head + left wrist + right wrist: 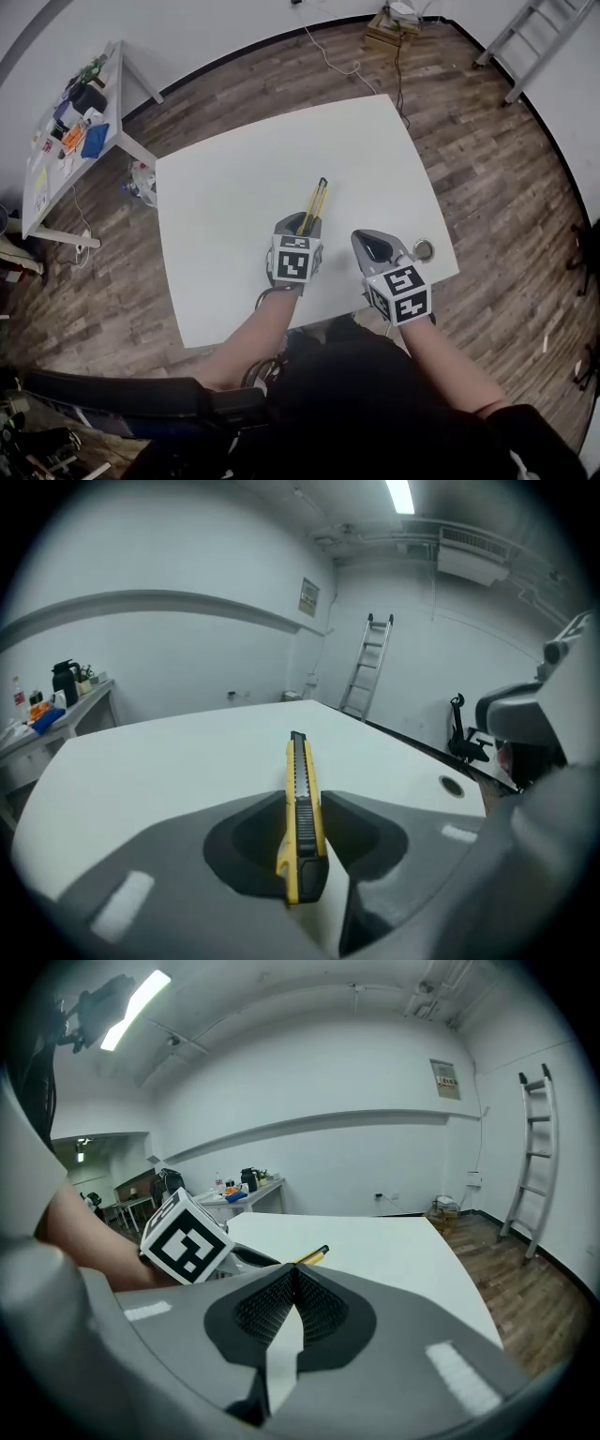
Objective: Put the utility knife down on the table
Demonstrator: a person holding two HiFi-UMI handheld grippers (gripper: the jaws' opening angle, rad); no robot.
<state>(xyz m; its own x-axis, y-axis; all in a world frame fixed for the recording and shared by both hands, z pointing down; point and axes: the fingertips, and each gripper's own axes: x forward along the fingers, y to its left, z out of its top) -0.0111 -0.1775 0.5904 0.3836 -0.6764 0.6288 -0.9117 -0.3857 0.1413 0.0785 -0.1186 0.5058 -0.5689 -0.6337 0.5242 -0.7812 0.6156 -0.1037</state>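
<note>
A yellow and black utility knife (300, 808) is clamped between the jaws of my left gripper (302, 817), its tip pointing away over the white table (169, 761). In the head view the utility knife (314, 204) sticks out forward from the left gripper (302, 227) near the table's middle. My right gripper (377, 246) hovers to the right of it, near the front edge, jaws closed with nothing between them. From the right gripper (292, 1279) view the knife's tip (314, 1256) shows past the left gripper's marker cube (185, 1237).
A round hole (424, 249) sits at the table's right edge. A side table (70, 131) with several small items stands far left. A ladder (534, 42) leans at the back right. Wooden floor (487, 159) surrounds the white table (253, 178).
</note>
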